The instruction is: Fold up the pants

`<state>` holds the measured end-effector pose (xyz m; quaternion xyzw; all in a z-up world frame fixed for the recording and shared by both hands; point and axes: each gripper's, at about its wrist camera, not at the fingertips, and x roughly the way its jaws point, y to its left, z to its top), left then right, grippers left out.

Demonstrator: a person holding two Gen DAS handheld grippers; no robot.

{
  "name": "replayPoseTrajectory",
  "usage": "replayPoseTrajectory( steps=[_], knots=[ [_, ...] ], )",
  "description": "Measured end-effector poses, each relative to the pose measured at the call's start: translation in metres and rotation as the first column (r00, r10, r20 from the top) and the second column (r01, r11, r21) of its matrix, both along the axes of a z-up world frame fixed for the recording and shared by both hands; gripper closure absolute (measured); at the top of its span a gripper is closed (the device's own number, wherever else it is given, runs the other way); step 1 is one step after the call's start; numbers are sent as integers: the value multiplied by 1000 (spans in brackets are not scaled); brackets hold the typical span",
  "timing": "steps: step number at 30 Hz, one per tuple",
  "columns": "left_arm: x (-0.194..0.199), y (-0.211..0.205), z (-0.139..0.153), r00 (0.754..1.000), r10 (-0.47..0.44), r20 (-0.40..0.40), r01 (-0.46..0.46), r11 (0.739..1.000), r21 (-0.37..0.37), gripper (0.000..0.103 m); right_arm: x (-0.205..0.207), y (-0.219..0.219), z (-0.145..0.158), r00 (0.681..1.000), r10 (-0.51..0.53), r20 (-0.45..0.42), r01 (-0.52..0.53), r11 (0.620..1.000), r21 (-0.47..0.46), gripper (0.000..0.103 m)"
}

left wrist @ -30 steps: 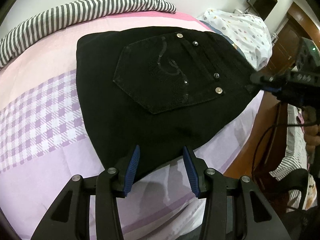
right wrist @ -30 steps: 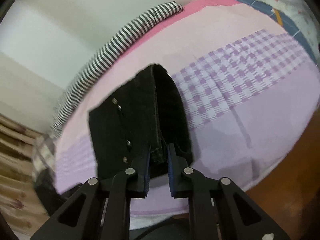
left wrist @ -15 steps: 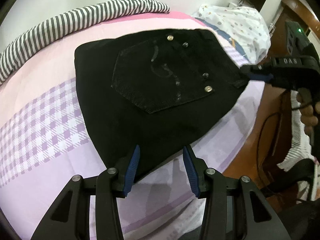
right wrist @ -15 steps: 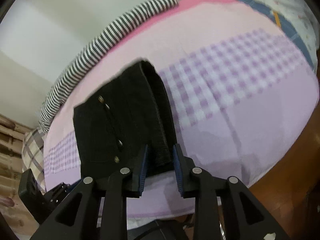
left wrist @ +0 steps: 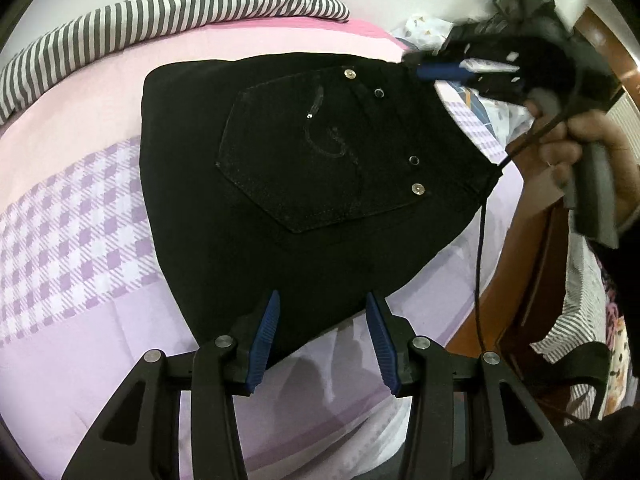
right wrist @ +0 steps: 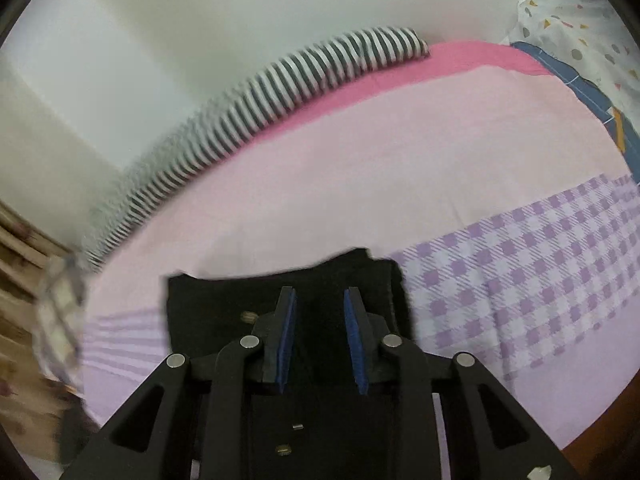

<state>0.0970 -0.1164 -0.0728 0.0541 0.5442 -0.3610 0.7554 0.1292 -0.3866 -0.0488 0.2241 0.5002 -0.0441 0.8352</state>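
Right gripper point(right wrist: 320, 340) had let go of the pants point(left wrist: 304, 184) since a second ago: then its jaws were pinched on the waistband edge, now they stood apart and lifted clear above the pants' far corner, seen blurred in the left view. Pants sat as a compact black folded stack on the bed point(left wrist: 80, 184), back pocket point(left wrist: 320, 160) up, near the bed's front edge. Left gripper point(left wrist: 322, 340) also had jaws apart, nothing between them, hovering just off the stack's near corner, which pointed into its gap. Stack's long axis ran from that corner away toward the striped pillow point(left wrist: 160, 20). Left gripper was the nearer one, pants straight ahead of its jaws. My read: fold looked basically done; any final tidy would suit the left.
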Motion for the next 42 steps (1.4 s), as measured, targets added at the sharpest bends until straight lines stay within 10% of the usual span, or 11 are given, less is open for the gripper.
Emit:
replayPoseTrajectory(
  steps=[32, 42],
  knots=[
    [-12, -17, 1, 999, 19, 41, -22, 997, 75, 56, -92, 30, -13, 989, 133, -63, -136, 990, -45, 71],
    [27, 52, 26, 976, 197, -91, -211, 960, -184, 52, -84, -21, -8, 995, 103, 16, -104, 968, 227, 47]
  ],
)
